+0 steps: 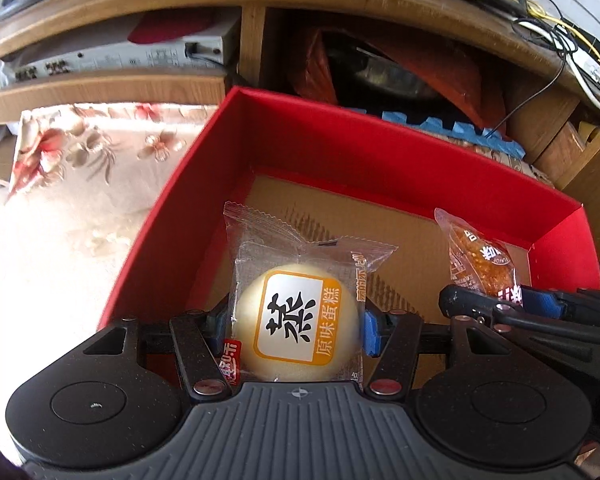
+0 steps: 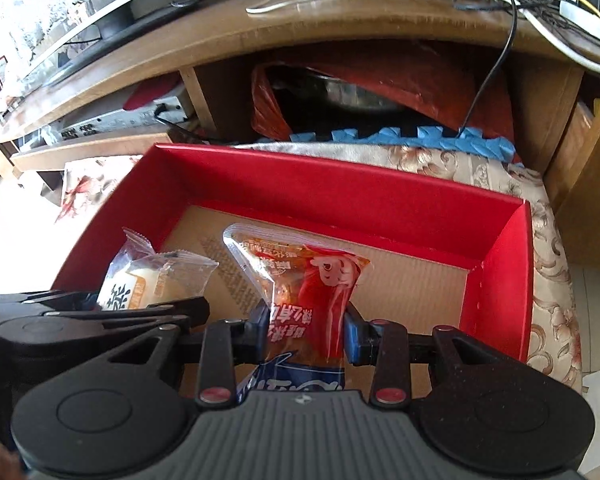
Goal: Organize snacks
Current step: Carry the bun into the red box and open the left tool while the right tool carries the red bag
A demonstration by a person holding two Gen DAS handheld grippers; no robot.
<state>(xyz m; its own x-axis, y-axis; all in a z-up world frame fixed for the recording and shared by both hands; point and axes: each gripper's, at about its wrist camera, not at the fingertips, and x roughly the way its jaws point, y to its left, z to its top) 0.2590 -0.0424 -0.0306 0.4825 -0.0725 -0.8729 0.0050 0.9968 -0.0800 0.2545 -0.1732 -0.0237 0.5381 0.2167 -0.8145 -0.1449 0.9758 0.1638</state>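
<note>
Left wrist view: left gripper (image 1: 296, 326) clamped on a clear-wrapped round pale steamed cake (image 1: 298, 320), held over the open red cardboard box (image 1: 340, 136). Brown box floor bare where visible; nothing deposited yet.

Right wrist view: right gripper (image 2: 306, 330) pinched tight on a red-and-orange plastic snack packet (image 2: 314, 284), also above the box. Both releases remain, by my reading.

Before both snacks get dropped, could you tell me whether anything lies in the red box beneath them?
Nothing visible does: the cake and the red packet hang over the red box, whose visible cardboard floor is bare.
</note>
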